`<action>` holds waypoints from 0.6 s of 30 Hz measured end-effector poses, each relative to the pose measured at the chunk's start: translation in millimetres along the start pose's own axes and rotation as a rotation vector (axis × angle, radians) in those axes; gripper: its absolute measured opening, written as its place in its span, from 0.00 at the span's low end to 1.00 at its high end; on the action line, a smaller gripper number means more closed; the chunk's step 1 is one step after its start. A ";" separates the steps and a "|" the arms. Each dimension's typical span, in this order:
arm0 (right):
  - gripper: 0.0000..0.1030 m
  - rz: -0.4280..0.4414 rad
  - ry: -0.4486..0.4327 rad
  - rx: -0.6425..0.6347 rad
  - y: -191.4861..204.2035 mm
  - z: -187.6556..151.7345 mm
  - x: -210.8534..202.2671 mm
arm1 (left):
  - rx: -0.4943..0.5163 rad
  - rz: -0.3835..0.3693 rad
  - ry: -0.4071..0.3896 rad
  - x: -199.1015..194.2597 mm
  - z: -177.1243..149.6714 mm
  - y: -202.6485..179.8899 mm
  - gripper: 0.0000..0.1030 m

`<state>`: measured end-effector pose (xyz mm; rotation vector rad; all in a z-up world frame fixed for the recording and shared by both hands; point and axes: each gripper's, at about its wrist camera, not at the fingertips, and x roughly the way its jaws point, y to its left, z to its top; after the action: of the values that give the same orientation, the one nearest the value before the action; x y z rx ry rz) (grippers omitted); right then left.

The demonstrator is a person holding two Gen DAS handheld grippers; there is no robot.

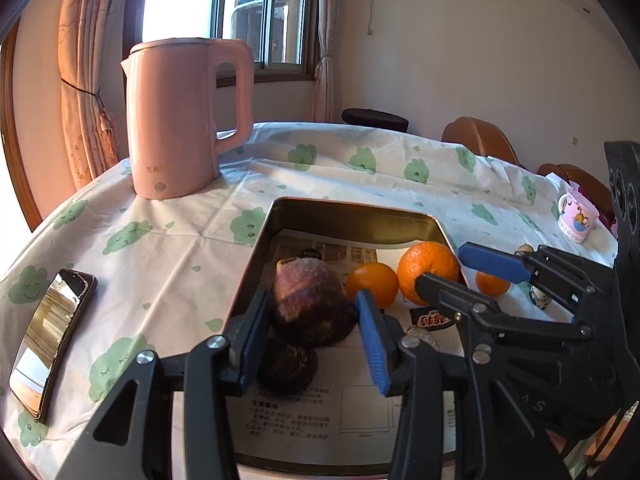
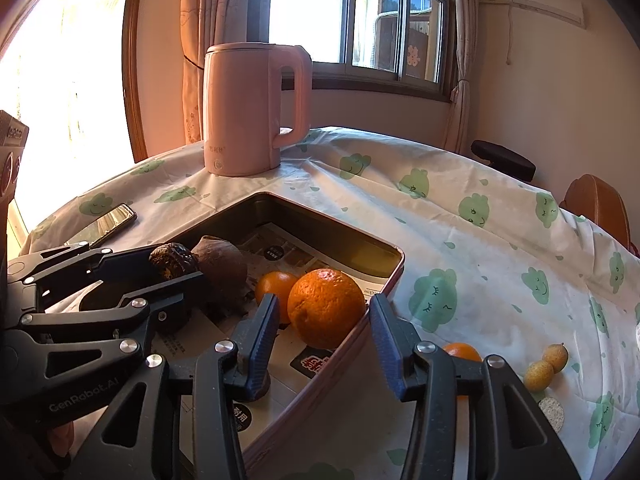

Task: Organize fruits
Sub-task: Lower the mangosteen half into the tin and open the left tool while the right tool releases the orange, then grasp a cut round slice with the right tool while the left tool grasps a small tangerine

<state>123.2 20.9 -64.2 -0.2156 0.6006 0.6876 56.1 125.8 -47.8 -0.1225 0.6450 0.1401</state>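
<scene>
Left gripper jaws apart around dark purple fruit, pads not quite pressing it, second dark fruit just below. Right gripper also spread, big orange sitting between its pads, no squeeze visible. Both fruits inside metal tray, small orange between them. Another orange plus two yellow fruits outside tray on table. Pink kettle behind tray, phone left of tray.
</scene>
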 end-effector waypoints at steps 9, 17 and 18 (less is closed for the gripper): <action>0.56 -0.024 -0.041 0.037 -10.4 -3.2 -11.9 | -0.011 0.008 -0.068 -13.9 -1.7 2.5 0.87; 0.57 -0.161 -0.069 0.071 -70.8 -24.8 -61.3 | -0.024 -0.003 -0.128 -26.8 -2.8 -7.1 0.90; 0.57 -0.182 -0.070 0.076 -80.2 -28.7 -67.4 | -0.023 -0.002 -0.131 -27.8 -2.5 -9.2 0.90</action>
<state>121.3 -86.5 -48.5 -0.1722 0.5319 0.4937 34.2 113.8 -32.3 -0.1351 0.5123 0.1523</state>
